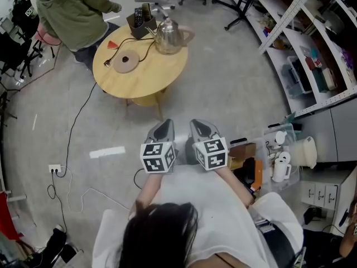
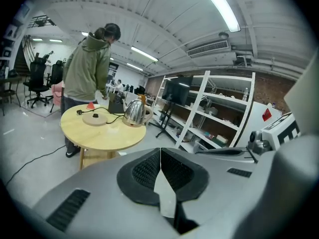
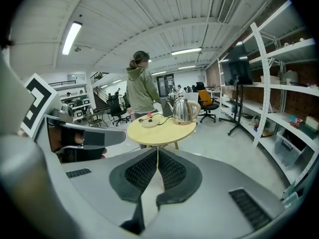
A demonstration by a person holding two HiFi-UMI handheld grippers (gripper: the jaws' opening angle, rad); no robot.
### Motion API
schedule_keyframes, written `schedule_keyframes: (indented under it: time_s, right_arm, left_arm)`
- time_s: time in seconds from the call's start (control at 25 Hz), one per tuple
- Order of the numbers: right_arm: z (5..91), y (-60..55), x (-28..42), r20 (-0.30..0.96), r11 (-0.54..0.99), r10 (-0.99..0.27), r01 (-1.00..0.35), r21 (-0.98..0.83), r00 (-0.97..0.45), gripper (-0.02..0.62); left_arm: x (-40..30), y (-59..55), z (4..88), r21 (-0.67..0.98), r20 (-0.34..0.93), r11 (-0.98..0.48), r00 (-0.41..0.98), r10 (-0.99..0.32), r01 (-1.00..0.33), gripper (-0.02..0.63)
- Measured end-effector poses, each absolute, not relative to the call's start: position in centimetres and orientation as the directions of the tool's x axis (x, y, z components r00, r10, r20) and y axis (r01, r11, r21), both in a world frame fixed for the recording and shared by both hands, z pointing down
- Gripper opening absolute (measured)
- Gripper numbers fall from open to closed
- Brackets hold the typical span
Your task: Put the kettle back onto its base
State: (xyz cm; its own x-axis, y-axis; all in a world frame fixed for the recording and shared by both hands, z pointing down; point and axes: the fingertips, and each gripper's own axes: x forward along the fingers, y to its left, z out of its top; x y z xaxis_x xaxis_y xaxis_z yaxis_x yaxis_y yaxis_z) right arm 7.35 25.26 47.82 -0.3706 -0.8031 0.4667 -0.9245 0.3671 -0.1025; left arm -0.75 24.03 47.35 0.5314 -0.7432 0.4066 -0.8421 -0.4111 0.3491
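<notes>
Both empty, jaws together, left gripper (image 1: 165, 123), right gripper (image 1: 202, 123), open floor (image 1: 228, 88) before table (image 1: 139, 81), kettle (image 1: 169, 35) near edge

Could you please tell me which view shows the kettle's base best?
The head view: it looks down on the base, showing its whole round top beside the kettle. Both gripper views show it small and nearly edge-on, as a flat disc on the table.

Shiny silver kettle (image 1: 169, 37) with beige trim, tan base (image 1: 126, 61), pale yellow wooden table (image 1: 146, 78), possibly orange-red cone (image 1: 112, 44)
</notes>
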Motion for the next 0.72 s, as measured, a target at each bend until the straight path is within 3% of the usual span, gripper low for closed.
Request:
schedule_keyframes:
  time_s: [0.72]
  right_arm:
    - [48.4,22.7,9.3,0.466,0.364,-0.798,-0.922,-0.134,-0.383,0.029]
  left_arm:
    - [0.6,21.3,47.5,0.317,0.415,-0.402,0.507,-0.756,-0.859,0.028]
